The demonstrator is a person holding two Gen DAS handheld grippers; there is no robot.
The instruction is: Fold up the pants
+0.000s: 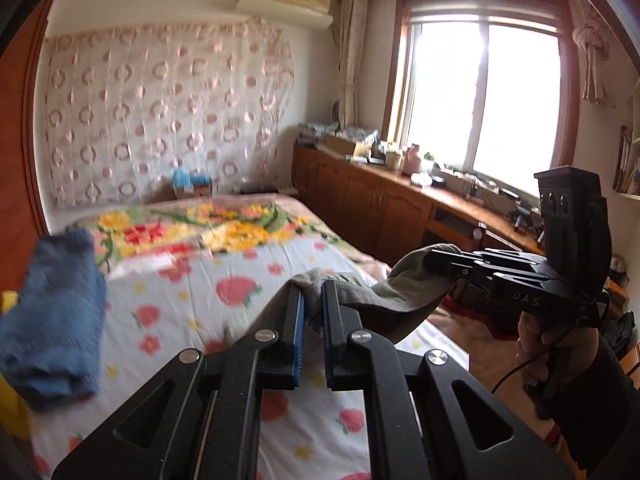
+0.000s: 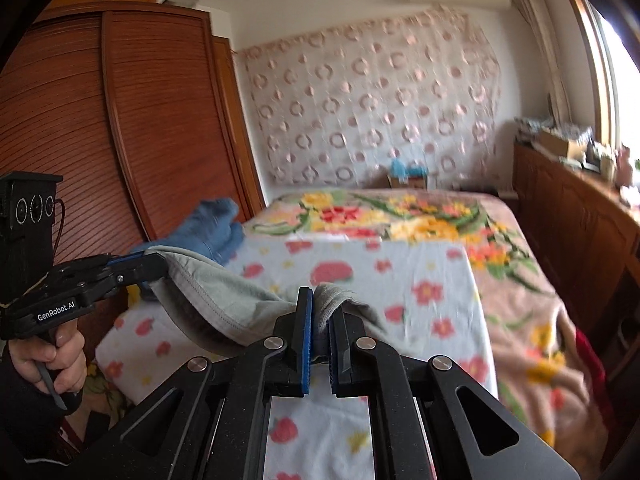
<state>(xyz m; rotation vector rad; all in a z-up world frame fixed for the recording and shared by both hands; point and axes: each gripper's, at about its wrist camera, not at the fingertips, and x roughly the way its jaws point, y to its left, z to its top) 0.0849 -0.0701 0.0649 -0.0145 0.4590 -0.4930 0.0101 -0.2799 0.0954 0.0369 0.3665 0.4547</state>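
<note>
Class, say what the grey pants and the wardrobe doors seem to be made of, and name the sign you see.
Grey pants: probably soft matte cotton-like cloth; they sag in folds and show a stitched hem. Wardrobe doors: apparently reddish-brown wood or veneer with a slight sheen; fine horizontal slats run across them.

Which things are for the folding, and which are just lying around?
For the job: grey pants, left gripper, right gripper, both shut on the pants.
Lying about: blue cloth, flowered blanket, clutter on the cabinet.

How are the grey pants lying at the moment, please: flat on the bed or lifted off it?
Lifted: the grey pants hang between both tongs, left and right.
</note>
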